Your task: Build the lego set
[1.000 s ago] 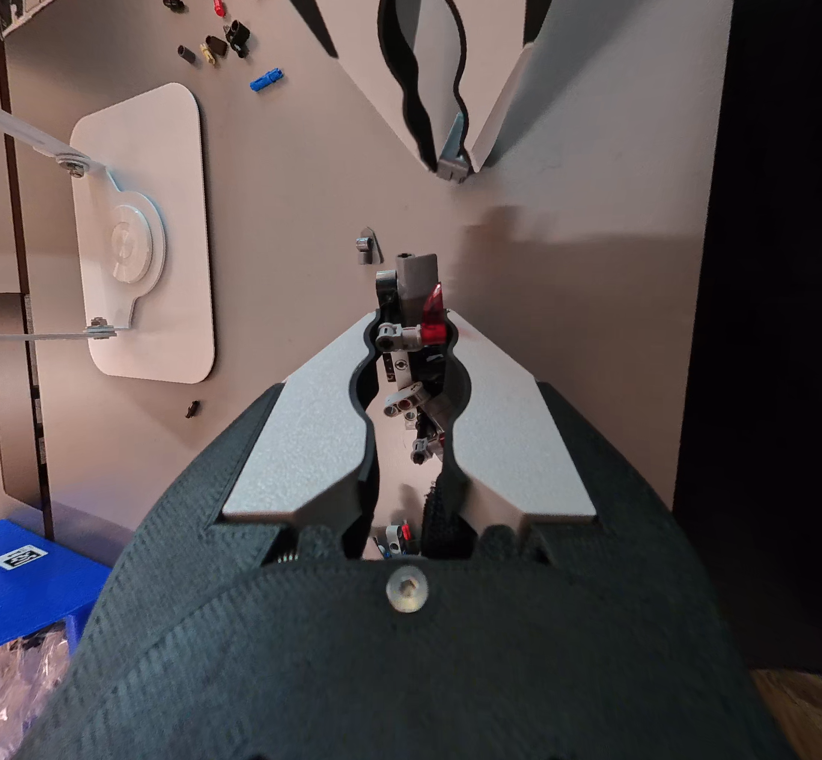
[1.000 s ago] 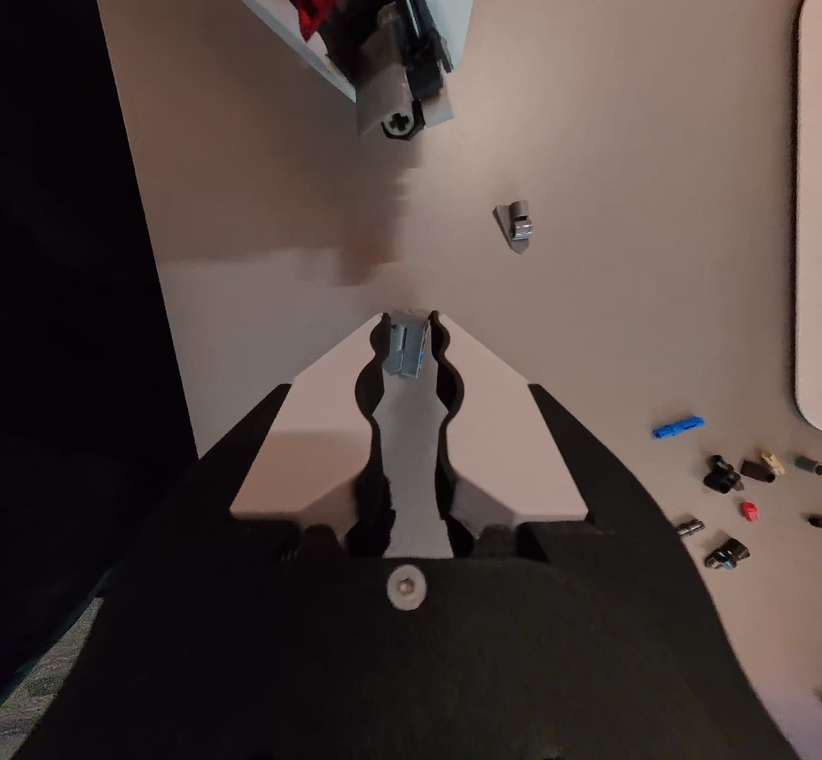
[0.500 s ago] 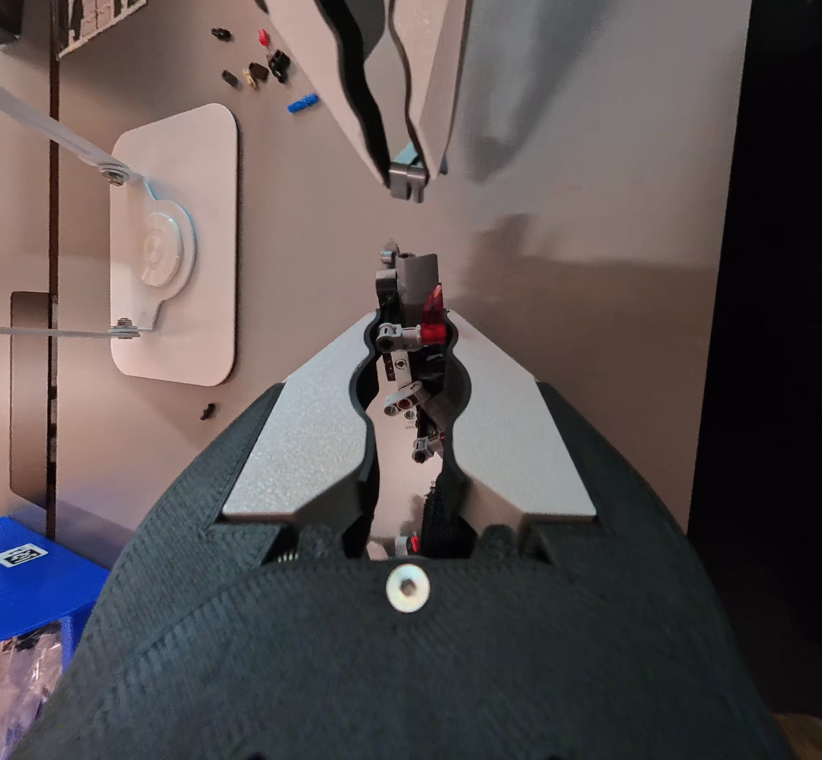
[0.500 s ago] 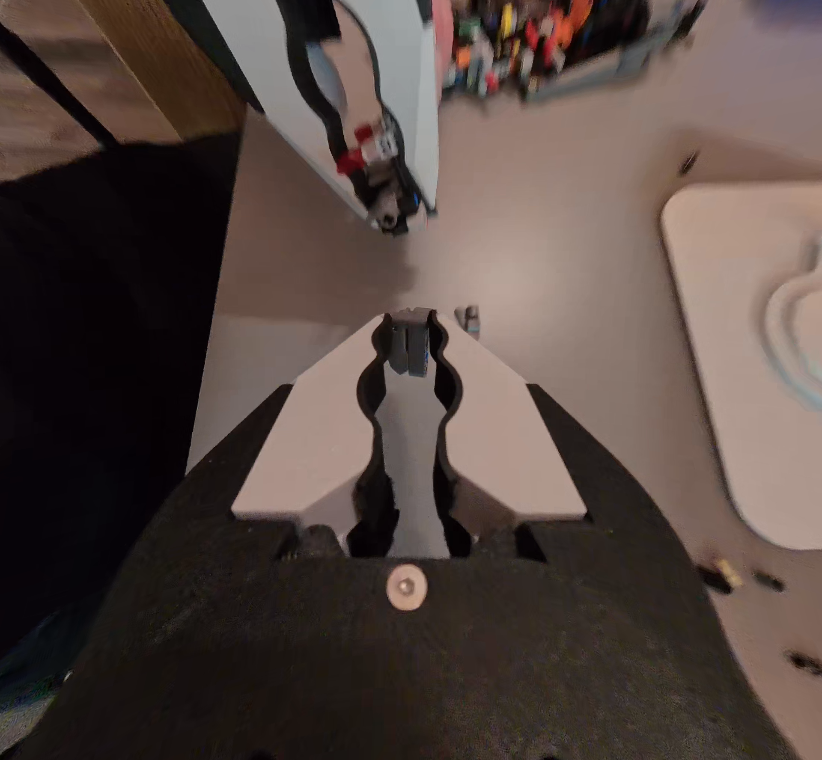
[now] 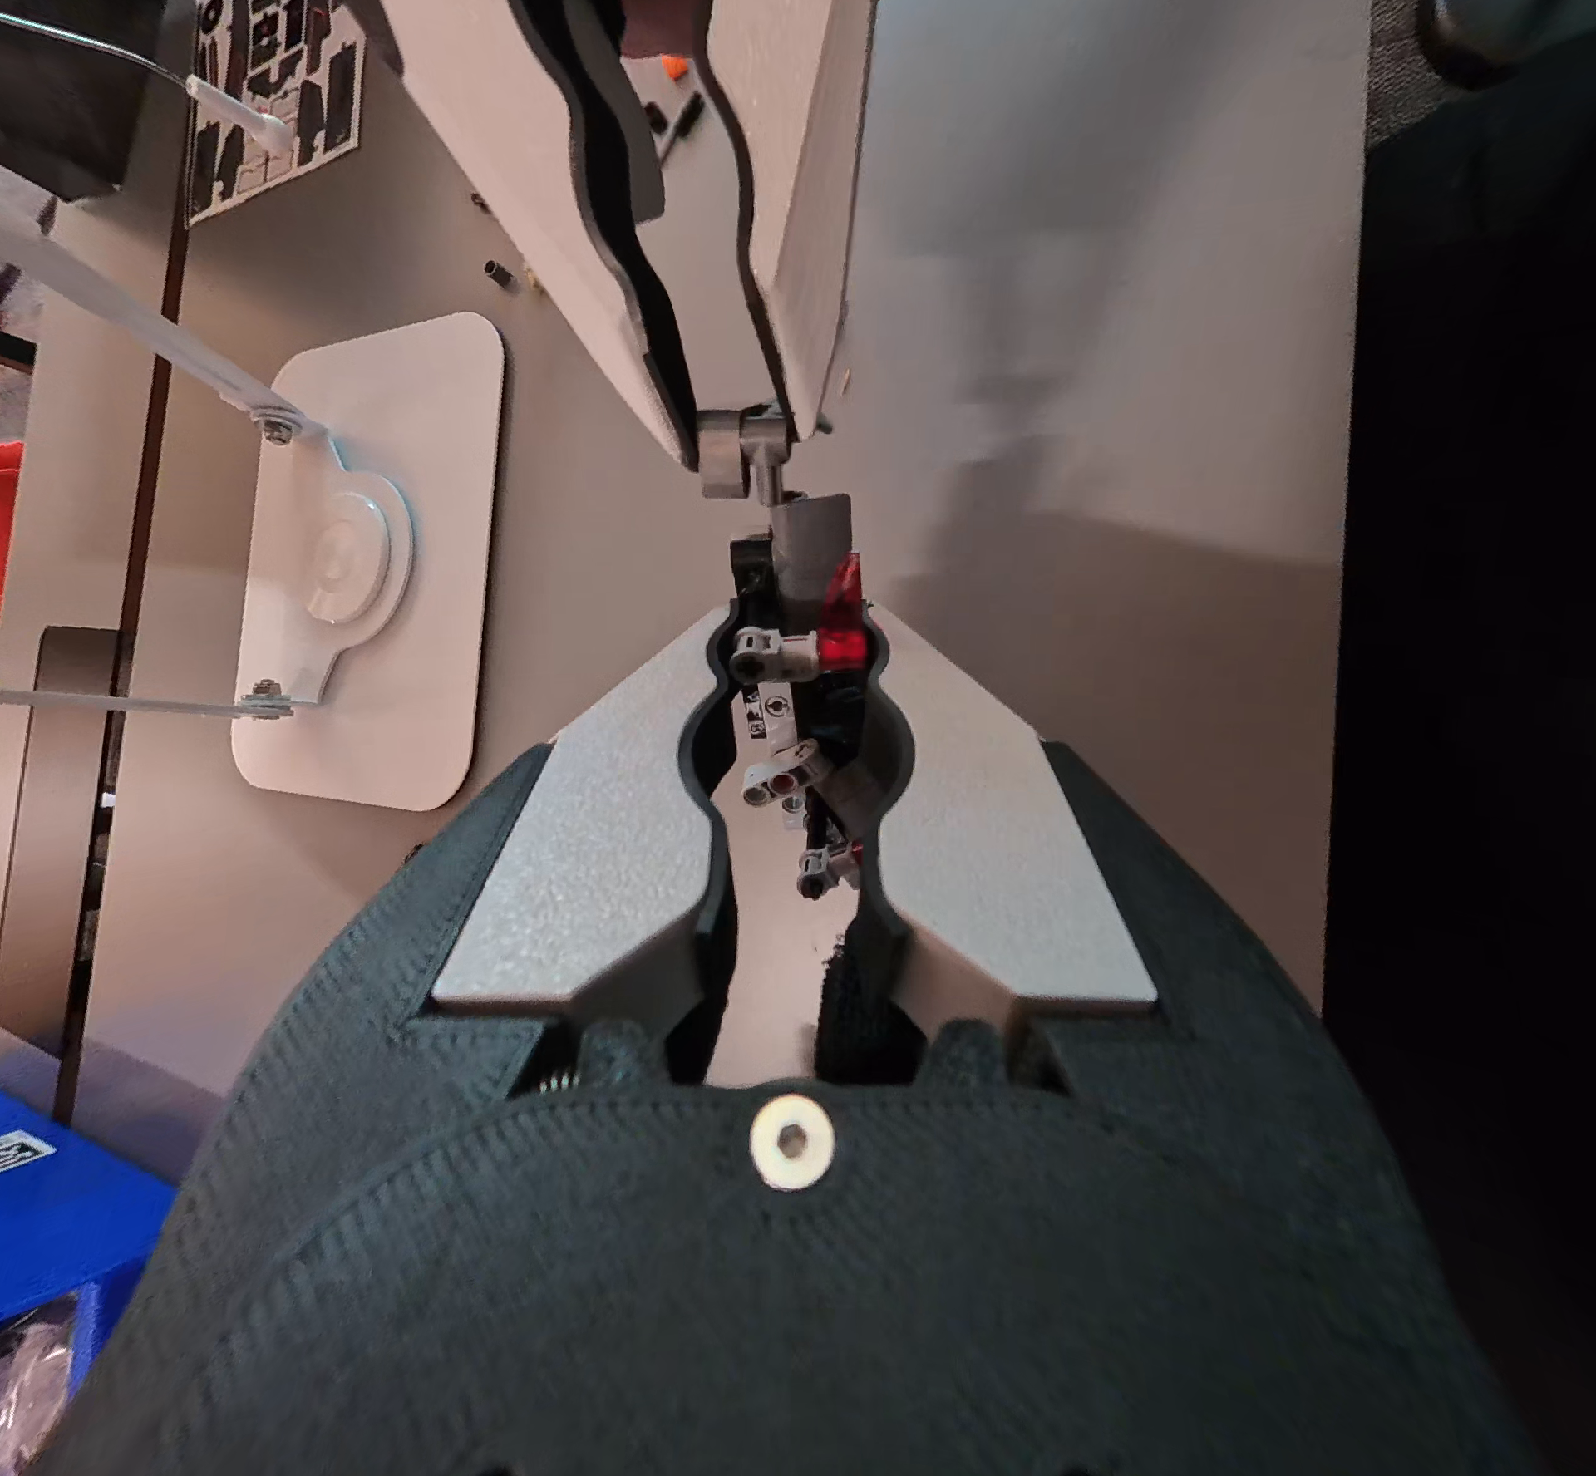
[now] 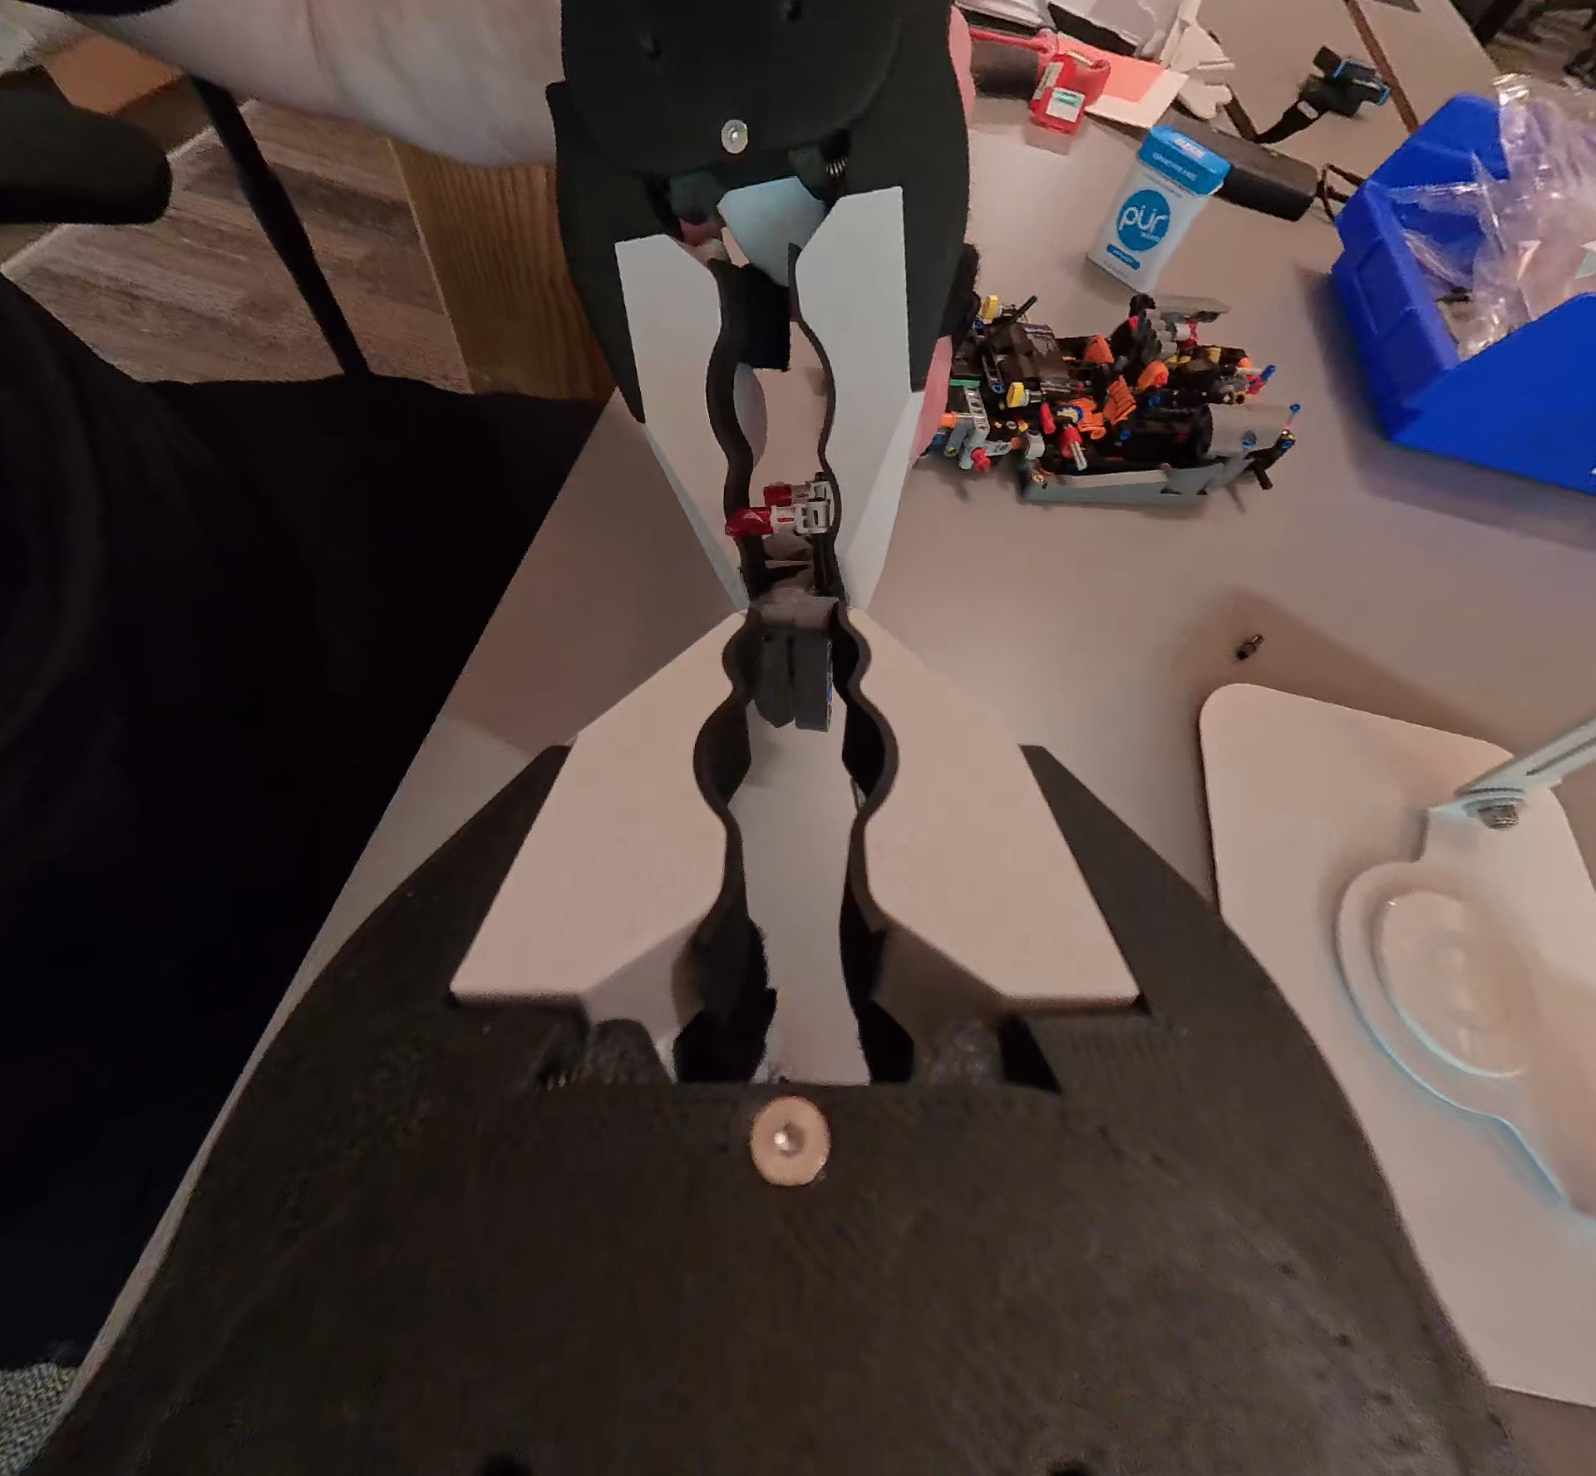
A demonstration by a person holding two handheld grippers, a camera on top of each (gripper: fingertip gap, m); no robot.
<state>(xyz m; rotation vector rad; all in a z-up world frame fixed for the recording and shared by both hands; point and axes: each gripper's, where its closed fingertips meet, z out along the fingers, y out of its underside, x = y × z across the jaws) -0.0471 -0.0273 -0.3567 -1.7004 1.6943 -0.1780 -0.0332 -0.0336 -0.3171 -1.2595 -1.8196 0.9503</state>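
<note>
We hold the two tools nose to nose above the pale grey table (image 5: 1079, 657), and everything turns on how their loads line up. Our left gripper (image 5: 799, 631) is clamped on a slim sub-assembly of grey, black and white technic parts with a translucent red tip (image 5: 807, 571), whose long axis runs straight out along the fingers, its dark grey end block poking beyond them. Our right gripper (image 5: 743, 433), coming from directly opposite, is pinched shut on a small grey connector piece with a short stub (image 5: 744, 459), and that stub points back down the same line at the block. In the left wrist view stub and block look touching or just short of it; we cannot tell which. In the right wrist view the connector (image 6: 794, 666) sits right at the left gripper's nose. We judge the next push must run along this shared axis, since a sideways offset would jam the stub. The large multicoloured lego vehicle model (image 6: 1114, 398) lies well apart on the table.
</note>
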